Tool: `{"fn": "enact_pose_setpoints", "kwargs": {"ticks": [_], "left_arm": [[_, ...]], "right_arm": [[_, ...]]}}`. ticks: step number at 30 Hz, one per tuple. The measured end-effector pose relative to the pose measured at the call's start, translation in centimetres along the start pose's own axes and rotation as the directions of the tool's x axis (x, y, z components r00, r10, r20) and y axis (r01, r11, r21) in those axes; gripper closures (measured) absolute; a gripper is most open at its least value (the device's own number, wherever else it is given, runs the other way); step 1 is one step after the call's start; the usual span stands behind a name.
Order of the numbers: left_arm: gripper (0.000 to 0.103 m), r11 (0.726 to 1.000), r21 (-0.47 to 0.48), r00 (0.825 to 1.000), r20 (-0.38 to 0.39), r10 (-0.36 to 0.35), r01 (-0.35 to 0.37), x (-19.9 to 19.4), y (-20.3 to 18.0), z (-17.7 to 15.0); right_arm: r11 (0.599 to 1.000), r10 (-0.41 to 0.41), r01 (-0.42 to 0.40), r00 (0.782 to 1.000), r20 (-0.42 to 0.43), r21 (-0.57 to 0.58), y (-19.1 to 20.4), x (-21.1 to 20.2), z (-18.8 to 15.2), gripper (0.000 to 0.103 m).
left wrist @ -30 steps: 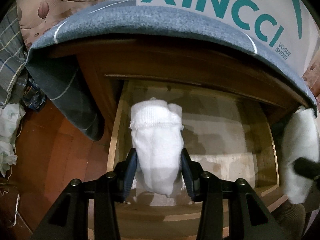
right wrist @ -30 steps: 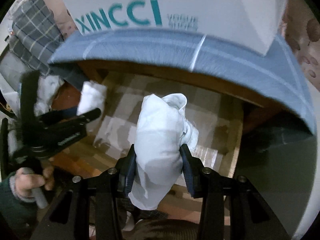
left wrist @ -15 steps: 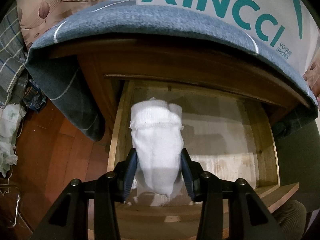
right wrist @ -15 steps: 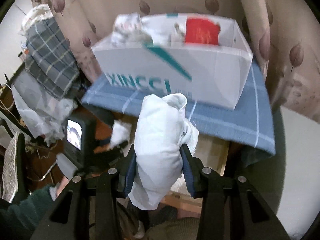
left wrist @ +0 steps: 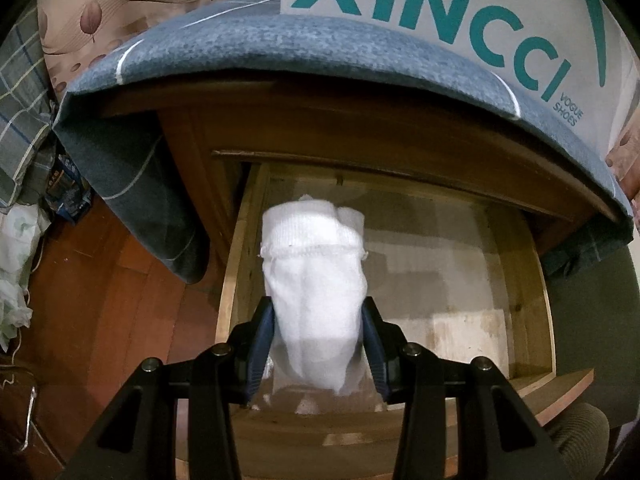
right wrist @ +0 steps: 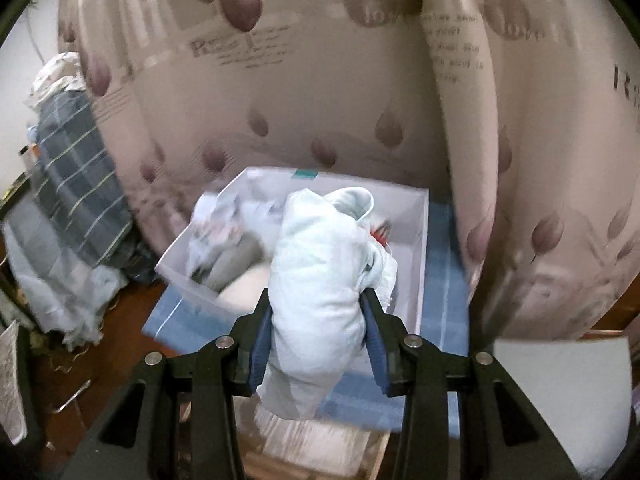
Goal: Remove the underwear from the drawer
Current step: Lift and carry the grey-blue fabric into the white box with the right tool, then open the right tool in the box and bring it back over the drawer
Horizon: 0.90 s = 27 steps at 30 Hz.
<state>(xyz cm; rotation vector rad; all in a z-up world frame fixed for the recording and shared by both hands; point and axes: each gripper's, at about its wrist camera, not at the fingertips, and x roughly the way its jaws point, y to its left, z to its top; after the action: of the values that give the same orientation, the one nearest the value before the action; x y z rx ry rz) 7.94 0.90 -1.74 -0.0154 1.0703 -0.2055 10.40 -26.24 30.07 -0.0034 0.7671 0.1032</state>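
Observation:
My left gripper (left wrist: 318, 340) is shut on a rolled white underwear bundle (left wrist: 314, 276) and holds it over the open wooden drawer (left wrist: 524, 280), whose paper-lined floor is otherwise bare. My right gripper (right wrist: 318, 340) is shut on a pale blue-white underwear bundle (right wrist: 320, 276), held up high in front of the white shoe box (right wrist: 420, 248) that sits on the blue cloth (right wrist: 444, 272) on the cabinet top. The box holds several crumpled garments (right wrist: 224, 232).
The white box marked XINCCI (left wrist: 440, 12) stands on the blue cloth (left wrist: 256, 44) above the drawer. A leaf-print curtain (right wrist: 320, 80) hangs behind. Plaid fabric (right wrist: 76, 184) and bags pile at the left on the wooden floor (left wrist: 100, 300).
My right gripper has lifted its bundle from over the drawer up above the cabinet top, to the shoe box. My left gripper has stayed still with its bundle.

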Motion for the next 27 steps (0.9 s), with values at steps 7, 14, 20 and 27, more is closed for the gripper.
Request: {"fn": "enact_pose_setpoints", "kwargs": {"ticks": [7,14,20,27], "left_arm": [[0.060,1.000,0.003,1.000,-0.001,-0.006,0.006,0.1,-0.1,0.0],[0.060,1.000,0.004,1.000,-0.004,-0.012,0.012,0.2,-0.1,0.0],[0.060,1.000,0.005,1.000,-0.010,-0.011,0.011,0.4,-0.2,0.1],[0.060,1.000,0.011,1.000,-0.012,-0.008,0.008,0.4,-0.3,0.2]], "right_arm": [[0.996,-0.090,0.089,0.992,-0.088,-0.015,-1.0,5.3,1.2,0.064],[0.992,-0.125,0.128,0.977,-0.171,0.005,-2.3,9.5,-0.4,0.063],[0.991,-0.132,0.132,0.970,-0.207,-0.013,-2.3,11.4,-1.6,0.060],[0.990,-0.144,0.140,0.972,-0.186,-0.033,-1.3,11.2,-2.1,0.049]]}}
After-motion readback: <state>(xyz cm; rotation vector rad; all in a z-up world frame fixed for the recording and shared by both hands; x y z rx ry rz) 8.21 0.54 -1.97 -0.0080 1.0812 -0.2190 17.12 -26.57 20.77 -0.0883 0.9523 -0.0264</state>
